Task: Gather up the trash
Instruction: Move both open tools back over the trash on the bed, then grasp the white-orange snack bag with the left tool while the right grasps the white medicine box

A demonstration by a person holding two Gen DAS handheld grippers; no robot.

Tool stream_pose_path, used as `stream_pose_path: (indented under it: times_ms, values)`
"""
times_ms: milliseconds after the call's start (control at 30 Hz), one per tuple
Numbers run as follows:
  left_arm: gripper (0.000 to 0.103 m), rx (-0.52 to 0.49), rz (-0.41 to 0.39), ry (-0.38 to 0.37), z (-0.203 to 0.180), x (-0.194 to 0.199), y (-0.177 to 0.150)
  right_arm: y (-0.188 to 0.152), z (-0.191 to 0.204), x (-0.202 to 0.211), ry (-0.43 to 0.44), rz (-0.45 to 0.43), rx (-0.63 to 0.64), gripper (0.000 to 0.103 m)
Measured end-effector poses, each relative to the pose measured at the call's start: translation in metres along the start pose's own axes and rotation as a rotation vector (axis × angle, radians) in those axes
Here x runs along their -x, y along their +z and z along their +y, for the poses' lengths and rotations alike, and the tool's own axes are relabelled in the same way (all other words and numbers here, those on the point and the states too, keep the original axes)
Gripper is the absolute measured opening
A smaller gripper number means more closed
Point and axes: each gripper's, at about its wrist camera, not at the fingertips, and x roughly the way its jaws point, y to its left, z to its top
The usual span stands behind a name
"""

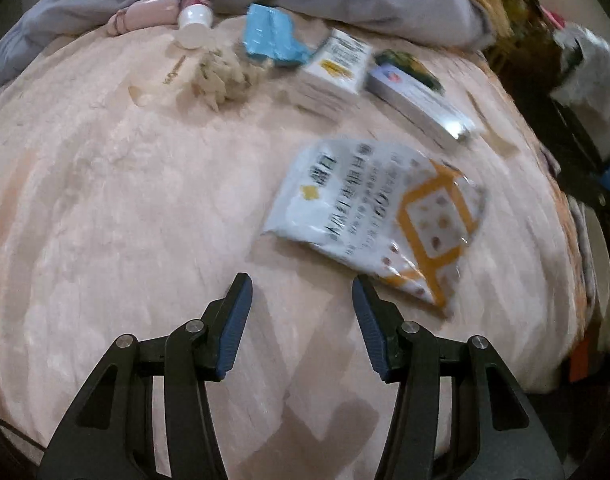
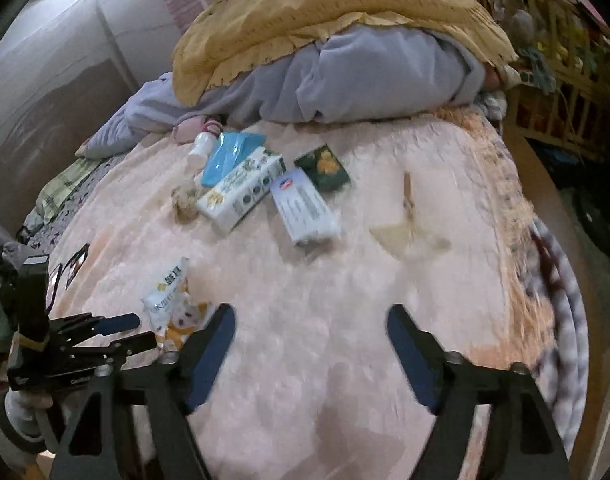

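Trash lies scattered on the pink blanket (image 1: 125, 208) covering the bed. Nearest piece: crumpled white-and-orange snack bag (image 1: 379, 220), flat on the blanket, just ahead and to the right of the left claw (image 1: 301, 286). The claw's right finger tip sits at the bag's near edge; contact unclear. Left claw is partly open, nothing between its fingers, pointed steeply down — looks lined up to take the bag. Right claw (image 2: 311, 316) is spread wide, empty, hovering over bare blanket with the bag off to its left, so probably it is heading for the cluster further back. That cluster: white tissue pack (image 2: 241, 188), blue-white box (image 2: 305, 210), dark green packet (image 2: 323, 168), blue wrapper (image 2: 231, 150), small white bottle (image 2: 201, 148), wadded beige paper (image 2: 185, 200). All close together, some touching, near the grey quilt (image 2: 365, 80) under the yellow blanket (image 2: 325, 8). No bin in view. Frames are motion-blurred
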Motion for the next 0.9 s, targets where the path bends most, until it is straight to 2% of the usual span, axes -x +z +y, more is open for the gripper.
stream_pose_path:
  times_ms: [100, 233, 333, 433, 467, 500, 533, 600, 767, 833, 900]
  values:
    - [0.050, 0.030, -0.022, -0.002, 0.012, -0.006, 0.019, 0.021, 0.004, -0.022, 0.009, 0.014, 0.023, 0.081]
    - [0.050, 0.096, -0.041, -0.024, 0.033, -0.001, 0.037, 0.048, 0.010, -0.058, -0.041, 0.028, 0.089, 0.082]
    - [0.051, 0.147, -0.052, -0.067, 0.040, 0.009, 0.041, 0.066, 0.014, -0.089, -0.064, 0.049, 0.130, 0.081]
    - [0.052, 0.206, -0.044, -0.135, 0.039, 0.012, 0.040, 0.074, 0.020, -0.119, -0.052, 0.071, 0.157, 0.079]
    - [0.055, 0.228, -0.044, -0.163, 0.037, 0.013, 0.038, 0.073, 0.021, -0.123, -0.050, 0.070, 0.165, 0.065]
    - [0.061, 0.248, -0.045, -0.185, 0.036, 0.013, 0.037, 0.072, 0.023, -0.129, -0.052, 0.075, 0.177, 0.046]
    - [0.064, 0.270, -0.044, -0.207, 0.032, 0.012, 0.036, 0.069, 0.024, -0.133, -0.063, 0.091, 0.190, 0.046]
    - [0.065, 0.298, -0.039, -0.249, 0.020, 0.006, 0.036, 0.064, 0.024, -0.130, -0.067, 0.082, 0.203, 0.045]
    - [0.069, 0.324, -0.037, -0.300, -0.009, -0.008, 0.040, 0.042, 0.013, -0.086, -0.058, 0.048, 0.183, 0.044]
    - [0.071, 0.312, -0.045, -0.291, -0.022, -0.013, 0.045, 0.031, 0.001, -0.069, -0.064, 0.043, 0.167, 0.044]
    - [0.072, 0.287, -0.047, -0.248, -0.037, -0.019, 0.050, 0.020, -0.013, -0.054, -0.067, 0.040, 0.132, 0.044]
